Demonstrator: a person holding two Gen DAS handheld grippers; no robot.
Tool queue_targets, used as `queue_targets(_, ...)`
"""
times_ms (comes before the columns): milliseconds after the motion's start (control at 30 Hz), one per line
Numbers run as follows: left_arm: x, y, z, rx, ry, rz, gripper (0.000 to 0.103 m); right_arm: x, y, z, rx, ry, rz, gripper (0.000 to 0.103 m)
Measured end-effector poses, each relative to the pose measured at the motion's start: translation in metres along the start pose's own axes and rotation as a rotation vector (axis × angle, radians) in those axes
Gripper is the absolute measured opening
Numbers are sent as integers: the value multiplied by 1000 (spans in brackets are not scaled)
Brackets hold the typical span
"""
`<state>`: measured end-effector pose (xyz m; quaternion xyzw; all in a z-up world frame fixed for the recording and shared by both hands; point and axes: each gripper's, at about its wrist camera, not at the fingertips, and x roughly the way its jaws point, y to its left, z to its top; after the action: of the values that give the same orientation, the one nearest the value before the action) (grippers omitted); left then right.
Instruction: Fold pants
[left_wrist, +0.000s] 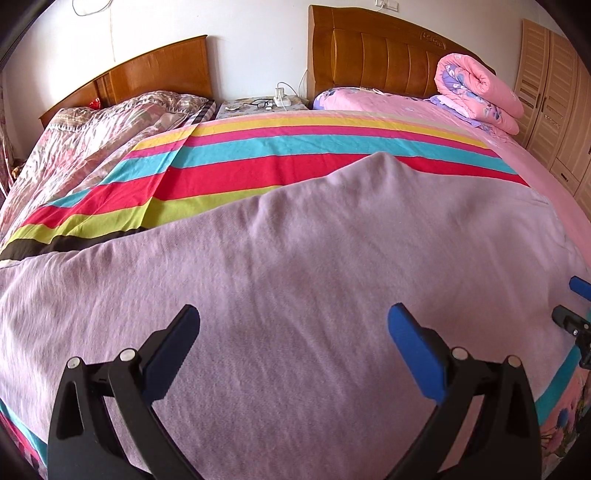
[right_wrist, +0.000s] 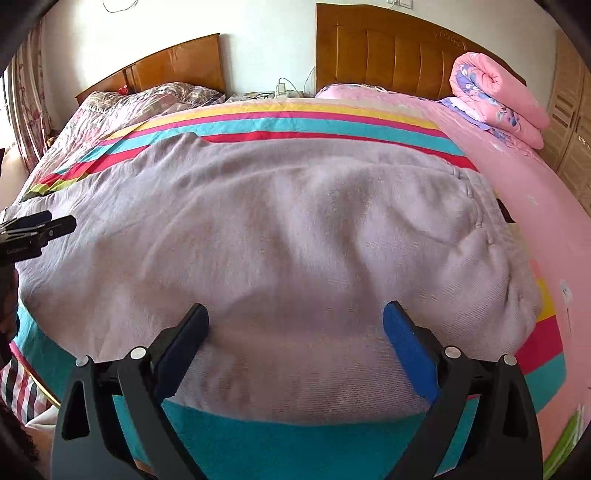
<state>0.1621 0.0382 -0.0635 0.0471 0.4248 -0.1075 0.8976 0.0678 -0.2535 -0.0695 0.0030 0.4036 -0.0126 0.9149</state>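
Note:
Pale lilac pants (left_wrist: 295, 266) lie spread flat across the striped bedsheet (left_wrist: 258, 166), legs together running to the left. In the right wrist view the pants (right_wrist: 295, 229) show their elastic waistband at the right. My left gripper (left_wrist: 293, 325) is open and empty just above the leg fabric. My right gripper (right_wrist: 295, 325) is open and empty over the near edge of the pants by the waist end. The right gripper's tip shows in the left wrist view (left_wrist: 576, 306); the left gripper shows in the right wrist view (right_wrist: 40, 227).
A rolled pink quilt (left_wrist: 476, 88) lies at the head of the right bed. A second bed with a floral cover (left_wrist: 110, 125) stands at the left. A nightstand (left_wrist: 258, 105) with glasses and a charger sits between the wooden headboards. A wardrobe (left_wrist: 554, 92) stands at the right.

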Motion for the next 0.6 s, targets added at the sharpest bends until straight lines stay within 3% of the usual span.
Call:
queue_targets(67,5,7,-3,-19,18,9,102,-1,17,3,-55,-28,26,92)
queue_targets(133,11,11,-7,-33,36,19,102,10,27,2,-79,5,38,92)
queue_targets(233,12,11,-9,-18,39,22,102,17,15,-2,-10,32,99,92)
queue_targets(367,5,12,-7,-20,61,2,101,8,16,-2,-75,93,93,92)
queue_targets(433,-10,9,5,-25,30,-76,101,2,16,10,-82,65,112,92)
queue_targets(533,-18,-10,35,43,-35,-95,102,3,24,45,-123,-5,155,92)
queue_targets(600,-1,-24,54,104,-36,-115,102,21,33,70,-176,-7,218,92)
